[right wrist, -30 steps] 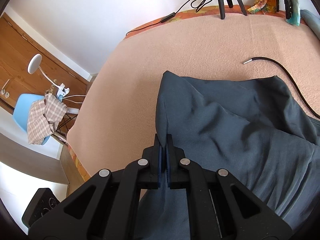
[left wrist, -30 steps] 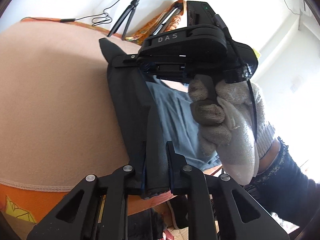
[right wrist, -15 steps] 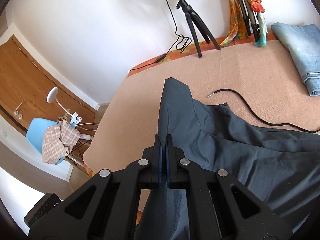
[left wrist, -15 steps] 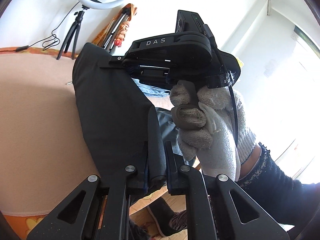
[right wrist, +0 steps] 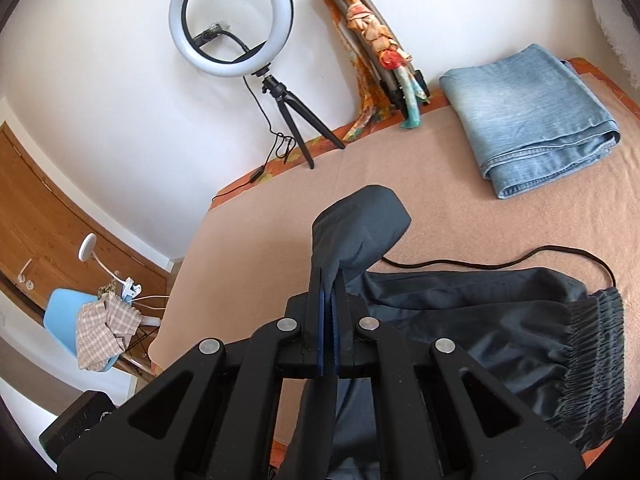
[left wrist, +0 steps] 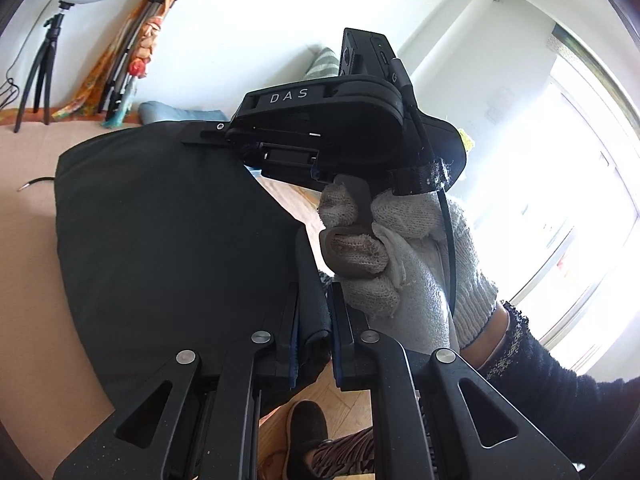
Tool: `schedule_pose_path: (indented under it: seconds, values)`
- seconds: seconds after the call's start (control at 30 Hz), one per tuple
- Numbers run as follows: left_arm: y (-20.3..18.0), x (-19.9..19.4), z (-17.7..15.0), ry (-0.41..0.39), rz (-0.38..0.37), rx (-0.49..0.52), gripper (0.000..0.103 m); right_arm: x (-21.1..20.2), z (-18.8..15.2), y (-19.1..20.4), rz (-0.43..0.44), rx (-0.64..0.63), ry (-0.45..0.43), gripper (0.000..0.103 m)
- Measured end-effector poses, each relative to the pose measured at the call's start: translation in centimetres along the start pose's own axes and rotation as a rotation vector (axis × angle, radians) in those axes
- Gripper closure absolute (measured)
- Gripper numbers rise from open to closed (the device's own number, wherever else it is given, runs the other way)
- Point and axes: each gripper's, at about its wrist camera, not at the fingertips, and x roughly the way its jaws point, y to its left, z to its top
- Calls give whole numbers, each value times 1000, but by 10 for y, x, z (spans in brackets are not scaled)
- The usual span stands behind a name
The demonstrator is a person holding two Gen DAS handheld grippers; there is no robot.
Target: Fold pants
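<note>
The dark grey pants (right wrist: 500, 332) lie partly on the peach bed cover (right wrist: 460, 216), with the elastic waistband (right wrist: 592, 356) at the right. My right gripper (right wrist: 329, 276) is shut on a hem end of the pants and holds it lifted above the bed. My left gripper (left wrist: 313, 292) is shut on another edge of the pants (left wrist: 160, 240), which hang lifted as a dark sheet. The right gripper's body (left wrist: 320, 128), held by a gloved hand (left wrist: 400, 256), shows just beyond it in the left wrist view, its fingertips hidden behind the cloth.
Folded blue jeans (right wrist: 528, 116) lie at the bed's far right. A black cable (right wrist: 500, 264) runs across the cover. A ring light on a tripod (right wrist: 232, 24) and a bundled folded stand (right wrist: 372, 44) stand against the wall. The bed edge is at the left, with a chair (right wrist: 68, 320) beyond.
Both grippers have lifted the pants ends higher and swung them toward the waistband side. More of the far wall, the jeans and the waistband have come into view.
</note>
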Motion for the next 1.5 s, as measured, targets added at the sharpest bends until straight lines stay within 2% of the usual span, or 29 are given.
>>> schedule_pose_path:
  seconds: [0.33,0.6,0.77,0.87,0.93,1.07,1.13,1.23,1.3,1.37,1.47,1.5]
  values:
    - [-13,79,7,95,-96,8,93,-49,0,-82,-85,88,-55,100]
    - [-10,134,-11,213,-130,-22,93,-51,-20,-145,-182,159,-2,100]
    - [-17,146,-12,245,-127,-1,92,-54,-30,-163,-224,167,14,100]
    - [-25,139,-11,274,-104,20,80,-61,-30,-169,-256,159,-1,100]
    - [-27,127,-9,264,-96,43,79,-64,-29,-172,-275,148,-6,100]
    - [-29,95,-8,209,-35,70,62,-60,-26,-180,-308,129,-4,100]
    - [-22,75,-6,168,26,79,60,-54,-26,-182,-320,109,12,100]
    - [5,52,-3,130,105,36,53,-46,-30,-184,-334,80,35,100]
    - [26,41,-5,114,158,-28,50,-46,-31,-187,-331,84,40,100]
    - [47,39,-3,109,205,-86,50,-51,-33,-190,-309,102,42,94]
    - [77,44,2,105,246,-146,50,-63,-38,-191,-319,112,37,62]
    - [85,45,3,104,253,-171,50,-66,-40,-191,-313,115,37,46]
